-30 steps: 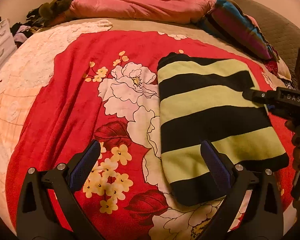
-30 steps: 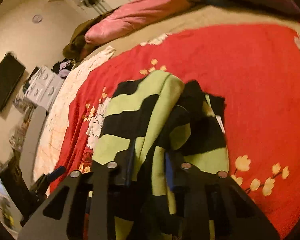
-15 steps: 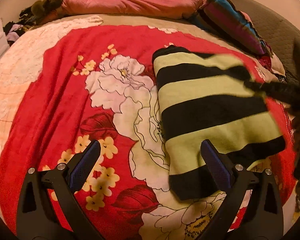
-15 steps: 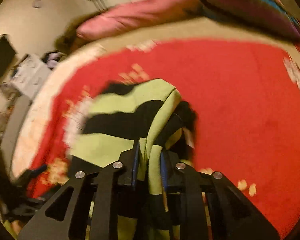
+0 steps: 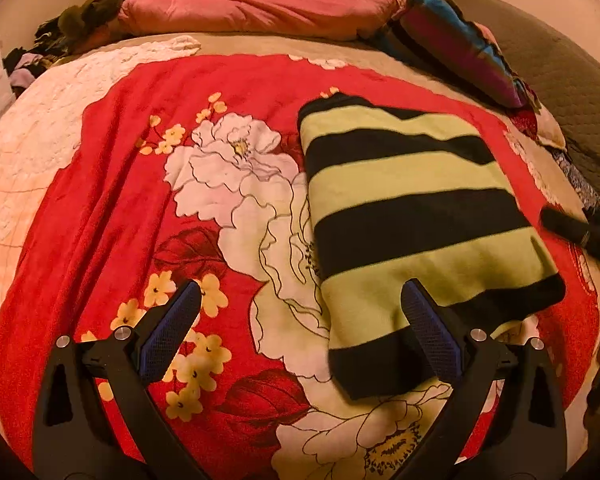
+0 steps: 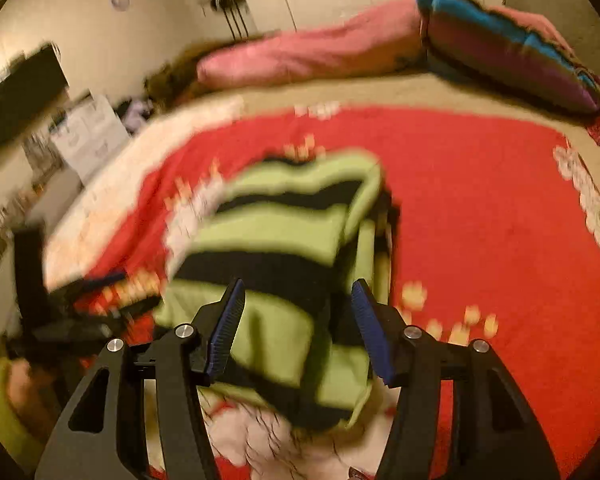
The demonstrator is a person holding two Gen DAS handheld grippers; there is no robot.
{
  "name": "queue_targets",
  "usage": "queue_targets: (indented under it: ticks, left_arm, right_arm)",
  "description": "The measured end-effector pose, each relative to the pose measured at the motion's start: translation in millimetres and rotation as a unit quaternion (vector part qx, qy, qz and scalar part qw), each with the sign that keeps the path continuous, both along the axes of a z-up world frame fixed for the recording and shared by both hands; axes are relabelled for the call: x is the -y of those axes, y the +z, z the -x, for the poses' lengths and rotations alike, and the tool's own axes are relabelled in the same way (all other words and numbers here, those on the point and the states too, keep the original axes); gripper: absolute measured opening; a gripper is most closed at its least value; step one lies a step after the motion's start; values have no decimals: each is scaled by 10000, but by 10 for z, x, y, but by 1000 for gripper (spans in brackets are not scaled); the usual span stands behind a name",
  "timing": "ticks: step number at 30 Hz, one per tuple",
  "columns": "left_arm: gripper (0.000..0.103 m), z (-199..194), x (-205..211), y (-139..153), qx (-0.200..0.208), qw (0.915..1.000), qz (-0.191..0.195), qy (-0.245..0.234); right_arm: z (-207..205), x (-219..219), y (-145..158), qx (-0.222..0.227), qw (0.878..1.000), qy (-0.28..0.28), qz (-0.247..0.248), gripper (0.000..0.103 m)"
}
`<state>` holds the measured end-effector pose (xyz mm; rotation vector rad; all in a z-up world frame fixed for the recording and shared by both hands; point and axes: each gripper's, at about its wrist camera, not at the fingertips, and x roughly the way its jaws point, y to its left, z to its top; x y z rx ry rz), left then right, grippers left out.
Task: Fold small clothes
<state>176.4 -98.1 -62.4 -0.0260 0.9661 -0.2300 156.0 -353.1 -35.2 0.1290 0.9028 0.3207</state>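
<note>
Right claw [image 6: 298, 320] stands with its jaws apart, straddling the striped garment [image 5: 416, 216] without pinching it; left claw [image 5: 300, 332] hangs wide open and empty above the near hem; the garment lies folded into a rectangle on the red floral blanket [image 5: 100, 208] (its right edge looks bunched); likely one more fold or smoothing remains.
</note>
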Motion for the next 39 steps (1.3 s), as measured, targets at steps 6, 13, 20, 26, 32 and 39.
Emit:
queue_targets:
  ticks: [6, 13, 20, 26, 32, 39]
  left_arm:
    - [94, 42, 25, 55, 59, 10000, -22, -15]
    - [94, 69, 55, 181, 168, 9998, 59, -26]
    - [94, 65, 97, 312, 301, 9995, 80, -35]
    - [94, 19, 118, 274, 241, 9997, 42, -35]
    - [94, -53, 161, 180, 119, 9999, -5, -53]
    - [94, -195, 202, -12, -128, 9999, -20, -59]
  right_arm:
    - [-96, 5, -364, -624, 9972, -414, 22, 53]
    - [68, 130, -49, -207, 9984, -436, -303, 68]
    - [44, 335, 171, 93, 9964, -617, -582, 84]
    - [-137, 434, 142, 5, 9954, -620, -732, 88]
    - [-346, 450, -19, -300, 9925, -557, -1049, 88]
    - [-633, 413, -351, -856, 9851, -401, -1433, 88]
